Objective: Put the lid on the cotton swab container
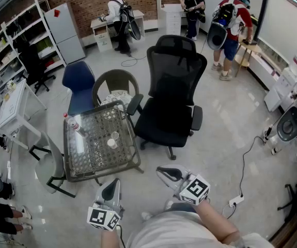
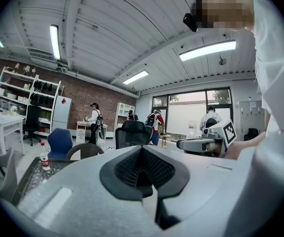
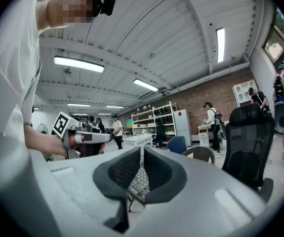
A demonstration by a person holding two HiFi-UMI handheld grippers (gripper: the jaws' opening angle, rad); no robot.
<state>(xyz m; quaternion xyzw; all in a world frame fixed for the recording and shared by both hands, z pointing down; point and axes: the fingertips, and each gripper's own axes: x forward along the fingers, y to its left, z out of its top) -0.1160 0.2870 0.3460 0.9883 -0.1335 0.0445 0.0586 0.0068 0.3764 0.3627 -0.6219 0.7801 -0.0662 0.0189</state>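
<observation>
hovering short of the tabletop [image 1: 102, 173], left claw [image 1: 114, 183] shut, right claw [image 1: 160, 171] barely parted, both empty; risked toppling the container [image 1: 112, 143] if rushed.

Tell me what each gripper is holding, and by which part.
Nothing. The left gripper has its jaws together, the right gripper a narrow gap; both are empty.

small items [image 1: 112, 139] on table [image 1: 104, 173]: too small to identify | person's torso [image 1: 174, 234]: cut by bottom edge
</observation>
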